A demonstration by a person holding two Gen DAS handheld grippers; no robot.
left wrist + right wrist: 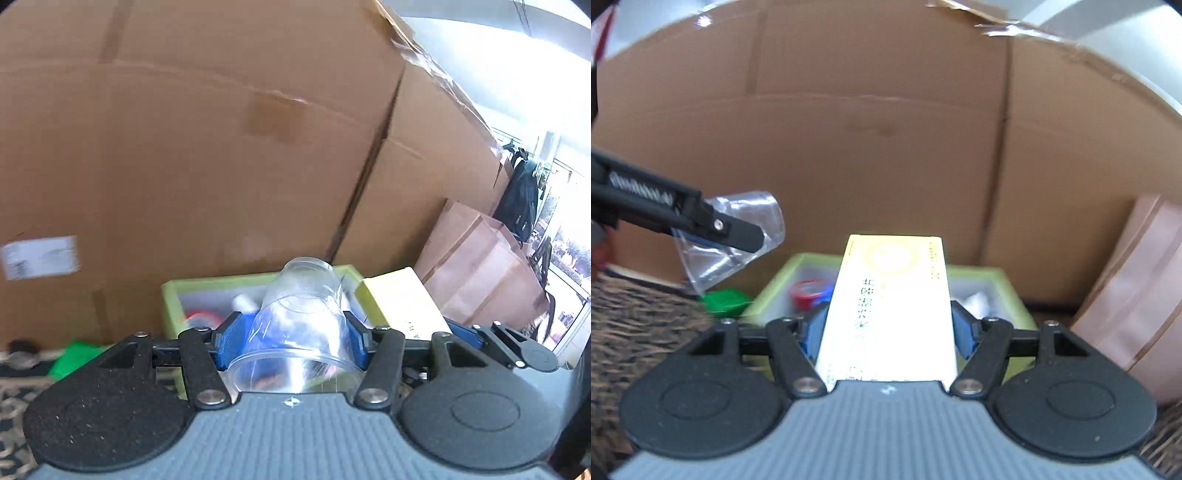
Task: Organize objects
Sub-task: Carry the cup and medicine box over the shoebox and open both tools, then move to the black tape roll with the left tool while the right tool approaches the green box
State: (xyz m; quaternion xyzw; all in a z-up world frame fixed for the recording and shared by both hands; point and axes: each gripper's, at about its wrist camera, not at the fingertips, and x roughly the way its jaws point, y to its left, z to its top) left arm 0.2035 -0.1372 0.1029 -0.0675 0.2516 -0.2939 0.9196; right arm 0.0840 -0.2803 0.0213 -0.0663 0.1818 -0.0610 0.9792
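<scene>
On the far left a green object (724, 301) lies on the patterned carpet (639, 325) just beside the lime-green bin (775, 284); above it hangs the left tool (291, 334), its blue pads (232, 338) pressed on either side of a clear plastic cup (295, 325), which lies tilted between them with its wide mouth toward the camera and its base pointing at the bin; inside the bin sits a red and blue item (809, 293), too blurred to name, perhaps a roll of tape; to the right, the right tool (886, 328) is clamped about half-wide on a pale yellow printed box (890, 306), held lengthwise over the bin's middle; behind everything stands a large cardboard box (868, 147), and at the far right a pinkish-brown carton (1137, 295) rests near the bin.
</scene>
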